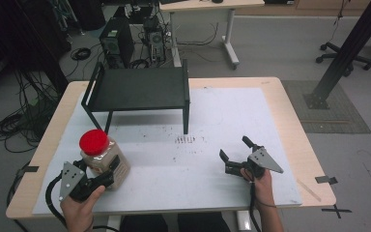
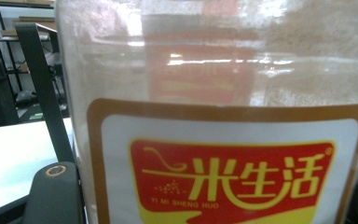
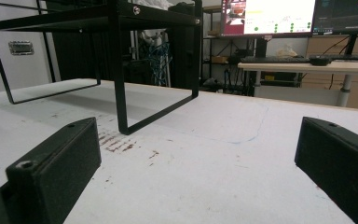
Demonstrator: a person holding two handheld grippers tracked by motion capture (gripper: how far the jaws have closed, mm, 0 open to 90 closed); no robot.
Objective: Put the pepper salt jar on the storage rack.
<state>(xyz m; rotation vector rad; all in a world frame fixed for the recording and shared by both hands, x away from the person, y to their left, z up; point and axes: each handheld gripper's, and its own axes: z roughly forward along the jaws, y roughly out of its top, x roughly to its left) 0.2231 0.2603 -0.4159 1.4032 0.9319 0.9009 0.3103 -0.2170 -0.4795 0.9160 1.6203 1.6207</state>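
The jar (image 2: 223,116) held between the left gripper's jaws bears a red label panel (image 2: 230,179) with yellow Chinese characters "一米生活" and beneath them "YI MI SHENG HUO"

You are working under even overhead light, glare streaking the close, blurred jar (image 2: 223,116), soft shadows lying beneath the shelf (image 1: 140,89).
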